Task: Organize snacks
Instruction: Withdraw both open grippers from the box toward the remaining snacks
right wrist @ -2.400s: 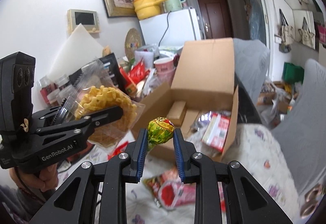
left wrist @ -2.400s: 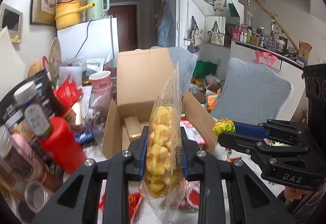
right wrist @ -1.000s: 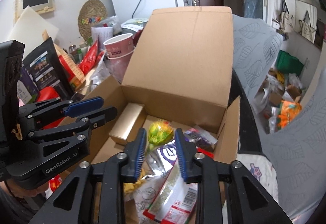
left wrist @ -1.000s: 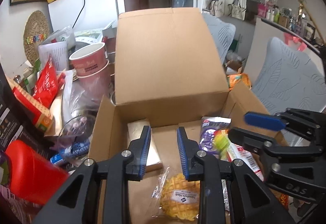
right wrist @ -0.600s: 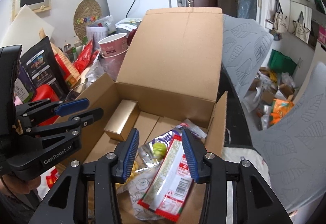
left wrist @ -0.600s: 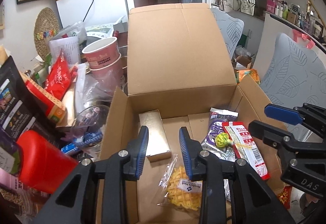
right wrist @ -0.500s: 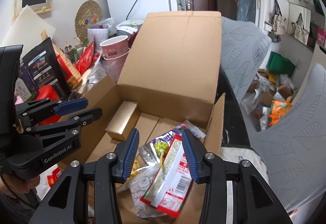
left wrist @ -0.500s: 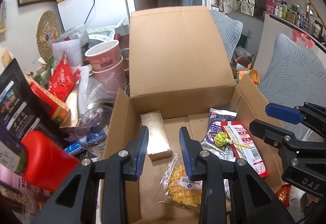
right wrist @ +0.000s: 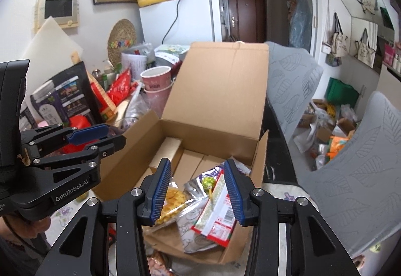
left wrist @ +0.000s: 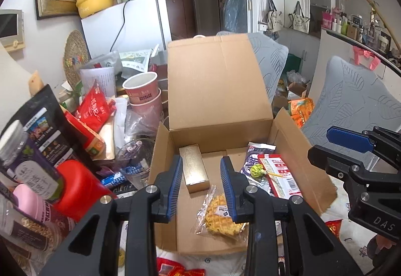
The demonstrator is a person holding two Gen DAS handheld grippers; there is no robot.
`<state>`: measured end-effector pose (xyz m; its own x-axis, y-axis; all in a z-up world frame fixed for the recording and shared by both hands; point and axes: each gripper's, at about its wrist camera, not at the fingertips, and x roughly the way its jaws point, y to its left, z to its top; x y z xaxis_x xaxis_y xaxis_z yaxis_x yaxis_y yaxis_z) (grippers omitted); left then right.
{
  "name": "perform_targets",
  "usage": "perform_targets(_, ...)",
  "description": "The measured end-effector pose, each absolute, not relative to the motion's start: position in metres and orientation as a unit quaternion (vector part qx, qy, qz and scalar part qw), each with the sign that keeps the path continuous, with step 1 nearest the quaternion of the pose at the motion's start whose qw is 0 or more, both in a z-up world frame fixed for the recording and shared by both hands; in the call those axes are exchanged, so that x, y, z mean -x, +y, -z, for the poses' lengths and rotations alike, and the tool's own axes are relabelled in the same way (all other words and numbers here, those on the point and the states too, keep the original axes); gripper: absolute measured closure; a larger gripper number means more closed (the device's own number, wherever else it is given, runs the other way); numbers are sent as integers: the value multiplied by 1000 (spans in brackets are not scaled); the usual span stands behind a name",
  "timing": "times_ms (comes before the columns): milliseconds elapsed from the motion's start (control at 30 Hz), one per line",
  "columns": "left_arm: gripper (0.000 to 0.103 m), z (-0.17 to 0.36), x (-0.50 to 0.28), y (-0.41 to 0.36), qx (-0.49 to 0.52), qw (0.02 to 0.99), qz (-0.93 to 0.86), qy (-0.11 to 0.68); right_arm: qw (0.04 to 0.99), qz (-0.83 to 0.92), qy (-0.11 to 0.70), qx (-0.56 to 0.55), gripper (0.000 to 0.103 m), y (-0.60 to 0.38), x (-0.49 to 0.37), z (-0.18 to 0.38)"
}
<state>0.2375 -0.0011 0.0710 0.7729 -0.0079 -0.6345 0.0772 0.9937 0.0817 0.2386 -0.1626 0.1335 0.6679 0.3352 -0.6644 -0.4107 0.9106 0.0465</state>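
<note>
An open cardboard box (left wrist: 160, 150) holds a bag of yellow waffle snacks (left wrist: 220, 215), a green lollipop (left wrist: 256, 170), a red-and-white packet (left wrist: 278, 175), a purple bag and a gold carton (left wrist: 195, 170). My left gripper (left wrist: 201, 170) hovers above the box's near side, open, nothing between its blue pads. To its right, my right gripper (left wrist: 320, 144) hangs over the box's right flap. In the right wrist view the right gripper (right wrist: 198, 175) is open and empty above the lollipop (right wrist: 206, 182) and waffle bag (right wrist: 173, 203). The left gripper (right wrist: 116, 135) sits at the box's left wall.
Left of the box crowd a red container (left wrist: 77, 190), stacked pink cups (left wrist: 142, 93), dark pouches and jars. A grey leaf-patterned chair (left wrist: 351, 95) stands to the right. Red snack packets (left wrist: 175, 268) lie on the table in front of the box.
The waffle bag and the lollipop, held earlier, now lie in the box. Both grippers have drawn back and upward from the box, jaws empty.
</note>
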Motion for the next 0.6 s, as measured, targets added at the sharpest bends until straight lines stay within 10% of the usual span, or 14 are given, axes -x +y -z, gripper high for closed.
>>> perform_targets(600,72,-113,-152,-5,-41,956,40,289,930,-226,287,45,41,-173,-151,-183)
